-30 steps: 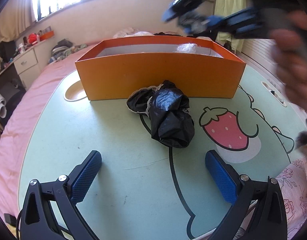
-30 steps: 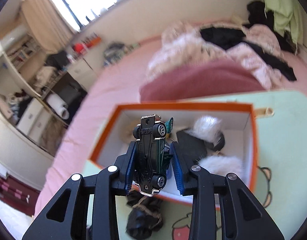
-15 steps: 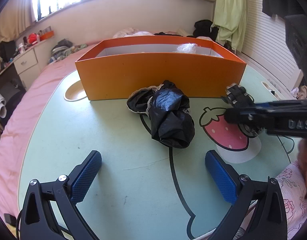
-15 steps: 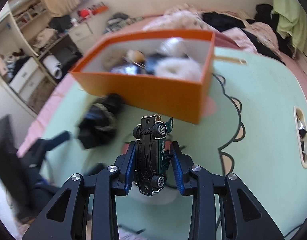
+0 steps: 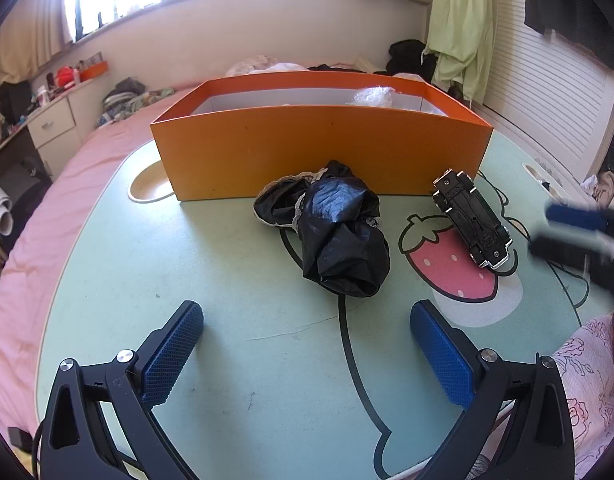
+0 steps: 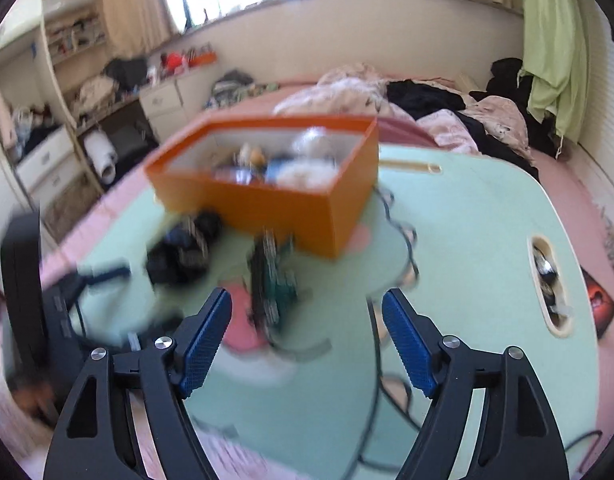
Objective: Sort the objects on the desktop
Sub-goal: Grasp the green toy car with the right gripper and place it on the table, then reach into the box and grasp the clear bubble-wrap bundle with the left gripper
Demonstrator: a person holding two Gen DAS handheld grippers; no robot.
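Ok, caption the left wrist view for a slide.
Open left gripper faces a black bag and toy car before the orange box.

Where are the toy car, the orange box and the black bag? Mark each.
toy car (image 5: 472, 218), left wrist view, its dark underside.
orange box (image 5: 319, 156), left wrist view, its near wall.
black bag (image 5: 339, 240), left wrist view, its crumpled middle.

Glossy crinkled black plastic bag (image 5: 343, 240); matt orange cardboard box (image 5: 319, 152); smooth printed tabletop (image 5: 227, 280).

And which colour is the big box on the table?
The box is orange outside, white inside; the left wrist view shows it best.
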